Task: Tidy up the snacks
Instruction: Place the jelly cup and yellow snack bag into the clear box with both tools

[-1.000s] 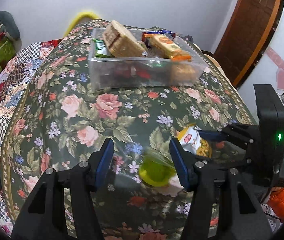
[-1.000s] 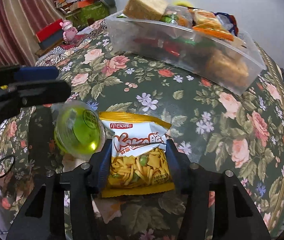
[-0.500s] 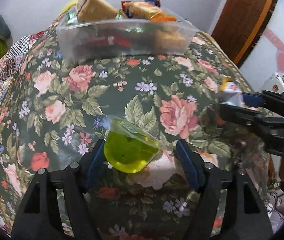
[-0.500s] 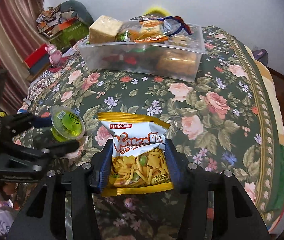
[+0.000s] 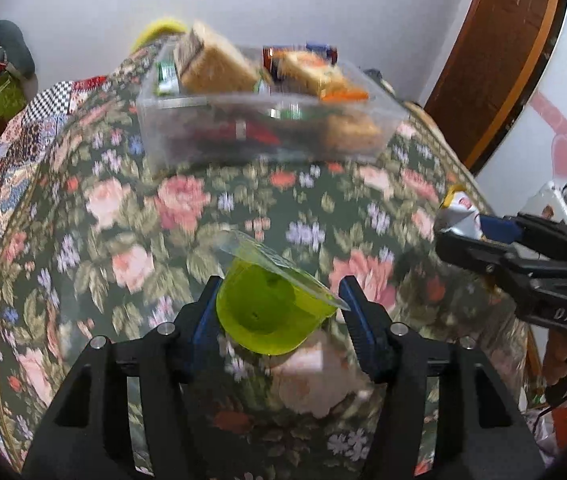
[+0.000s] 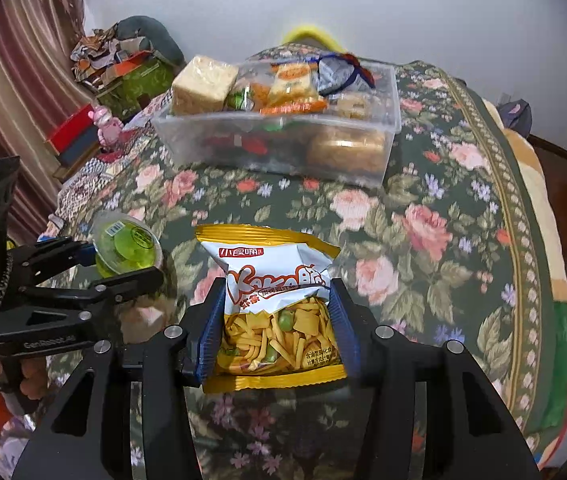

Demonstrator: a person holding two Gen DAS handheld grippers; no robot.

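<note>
My left gripper (image 5: pixel 279 300) is shut on a green jelly cup (image 5: pixel 271 312), held tilted above the floral tablecloth; the cup also shows in the right wrist view (image 6: pixel 127 248). My right gripper (image 6: pixel 277 312) is shut on a yellow-and-white snack bag (image 6: pixel 279 304) and holds it above the table. The bag's tip shows in the left wrist view (image 5: pixel 459 216). A clear plastic bin (image 5: pixel 267 136) full of snacks stands at the far side of the table, also in the right wrist view (image 6: pixel 283 140).
The floral tablecloth (image 6: pixel 423 240) covers a rounded table whose edge drops off at right. A cluttered seat with fabrics and boxes (image 6: pixel 123 64) stands at far left. A brown door (image 5: pixel 499 60) is at right.
Both grippers have lifted with their snacks and drawn back from the table. The left gripper closed on the jelly cup, which now tilts. The bin appears farther and more centred.
</note>
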